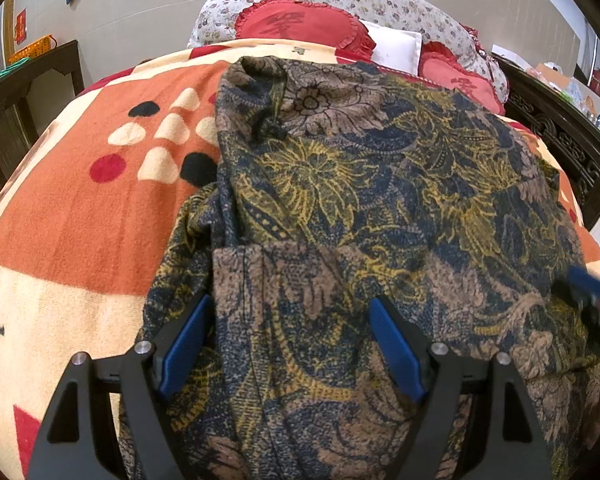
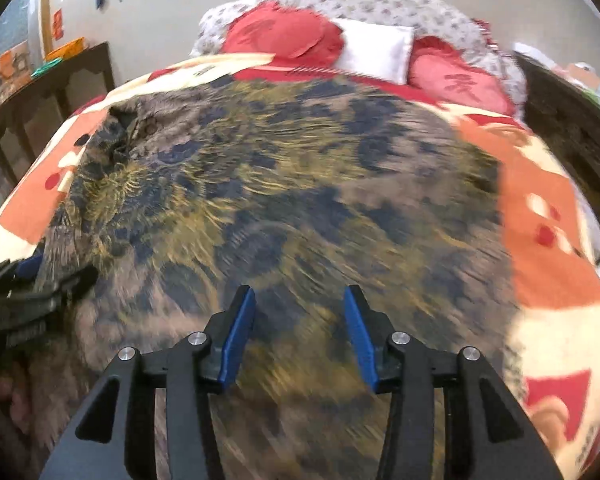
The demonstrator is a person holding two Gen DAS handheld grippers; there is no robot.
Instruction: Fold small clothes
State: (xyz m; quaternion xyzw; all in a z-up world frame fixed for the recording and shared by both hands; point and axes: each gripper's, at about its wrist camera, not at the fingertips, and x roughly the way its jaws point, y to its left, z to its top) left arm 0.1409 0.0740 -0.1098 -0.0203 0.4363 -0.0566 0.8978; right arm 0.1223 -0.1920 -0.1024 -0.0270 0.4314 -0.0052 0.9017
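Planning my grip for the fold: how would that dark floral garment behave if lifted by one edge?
The floral garment would probably droop: it already lies in soft wrinkles and overlapping layers. It looks thick-knit, so likely fairly heavy. On the fuzzy blanket it would probably drag, not slide.

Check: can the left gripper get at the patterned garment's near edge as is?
Probably yes. The left gripper is open, its fingers straddling a fold of the patterned garment on the blanket; nothing lies between.

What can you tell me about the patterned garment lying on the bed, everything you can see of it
The patterned garment is soft, knit-looking fabric printed with brown, navy and mustard flowers. It lies spread but rumpled on the orange and cream blanket, with a brownish panel folded over its near part. The left gripper stands open, a fold between its fingers. The right gripper is open above it; that view is blurred.
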